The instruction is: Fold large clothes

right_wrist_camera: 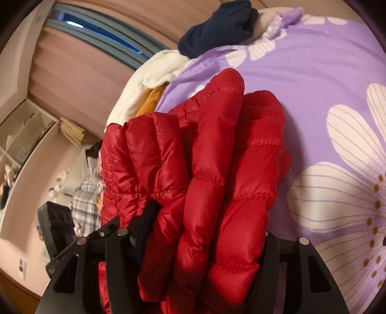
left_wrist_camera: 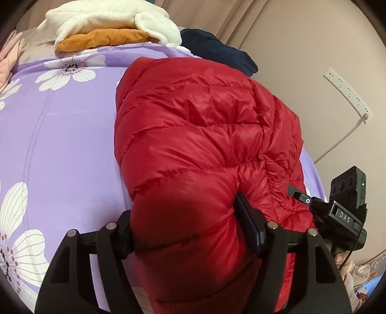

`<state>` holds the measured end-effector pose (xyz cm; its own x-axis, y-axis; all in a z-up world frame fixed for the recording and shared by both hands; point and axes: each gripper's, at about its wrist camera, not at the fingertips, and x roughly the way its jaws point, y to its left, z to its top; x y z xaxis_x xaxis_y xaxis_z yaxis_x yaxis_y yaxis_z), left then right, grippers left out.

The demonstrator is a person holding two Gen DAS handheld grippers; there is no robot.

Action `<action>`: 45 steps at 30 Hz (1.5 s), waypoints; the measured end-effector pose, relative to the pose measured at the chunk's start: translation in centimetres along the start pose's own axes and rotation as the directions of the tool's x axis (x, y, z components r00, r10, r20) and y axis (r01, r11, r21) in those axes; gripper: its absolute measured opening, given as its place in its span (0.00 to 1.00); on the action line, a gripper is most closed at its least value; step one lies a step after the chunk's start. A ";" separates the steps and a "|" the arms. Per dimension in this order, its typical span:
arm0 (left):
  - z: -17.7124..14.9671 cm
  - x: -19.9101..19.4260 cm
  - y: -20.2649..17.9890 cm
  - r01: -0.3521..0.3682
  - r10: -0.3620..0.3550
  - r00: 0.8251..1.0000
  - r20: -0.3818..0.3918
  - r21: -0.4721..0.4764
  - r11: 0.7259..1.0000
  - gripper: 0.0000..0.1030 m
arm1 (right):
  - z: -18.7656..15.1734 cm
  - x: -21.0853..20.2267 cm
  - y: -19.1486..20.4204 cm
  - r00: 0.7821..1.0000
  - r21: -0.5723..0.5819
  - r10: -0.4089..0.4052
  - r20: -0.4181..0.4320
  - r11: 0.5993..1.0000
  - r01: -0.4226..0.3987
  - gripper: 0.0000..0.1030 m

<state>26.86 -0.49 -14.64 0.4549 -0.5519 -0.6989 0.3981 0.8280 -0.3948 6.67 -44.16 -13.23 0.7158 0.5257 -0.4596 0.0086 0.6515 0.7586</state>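
Observation:
A red quilted puffer jacket (left_wrist_camera: pixel 205 120) lies bunched on a purple bedcover with white flowers (left_wrist_camera: pixel 60 132). My left gripper (left_wrist_camera: pixel 185 224) is shut on the jacket's near end, and the padding bulges out between its two black fingers. At the jacket's right edge, the other gripper's black body (left_wrist_camera: pixel 337 212) shows. In the right wrist view, the right gripper (right_wrist_camera: pixel 207 231) is shut on thick folds of the same jacket (right_wrist_camera: pixel 217 145), which fill the gap between its fingers. The bedcover (right_wrist_camera: pixel 313 72) stretches off to the right.
At the bed's far end lie a white fleece pile (left_wrist_camera: pixel 108 19) on an orange garment (left_wrist_camera: pixel 101 39), with a navy garment (left_wrist_camera: pixel 217 50) beside them. A white power strip (left_wrist_camera: pixel 347 94) hangs on the wall to the right. Shelves (right_wrist_camera: pixel 21 135) and curtains stand beyond the bed.

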 end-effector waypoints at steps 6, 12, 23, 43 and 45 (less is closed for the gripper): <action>-0.2 -0.5 -0.3 -0.007 0.007 1.000 0.017 0.013 1.000 0.65 | -0.1 -0.1 0.8 0.999 -0.057 -0.004 0.034 0.998 0.006 0.49; -0.5 -1.2 -0.6 -0.012 0.011 0.999 0.034 0.016 1.000 0.65 | -0.3 -0.3 1.5 0.998 -0.102 0.004 0.058 0.995 0.002 0.48; -0.7 -2.2 -0.5 -0.017 0.015 0.998 0.055 0.029 0.999 0.65 | -0.5 -0.6 2.0 0.997 -0.167 0.015 0.080 0.986 -0.002 0.47; -1.2 -5.2 -0.7 -0.024 0.019 0.992 0.122 0.045 0.999 0.65 | -0.6 -1.7 4.2 0.992 -0.271 0.052 0.115 0.962 -0.019 0.46; -1.3 -5.5 -0.8 -0.027 0.021 0.991 0.130 0.047 0.999 0.65 | -0.5 -1.8 4.4 0.991 -0.279 0.059 0.117 0.960 -0.024 0.46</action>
<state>22.98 2.02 -11.28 0.5626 -0.5430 -0.6234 0.4231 0.8370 -0.3471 5.04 -41.94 -9.30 0.7917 0.4956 -0.3572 -0.2040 0.7656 0.6101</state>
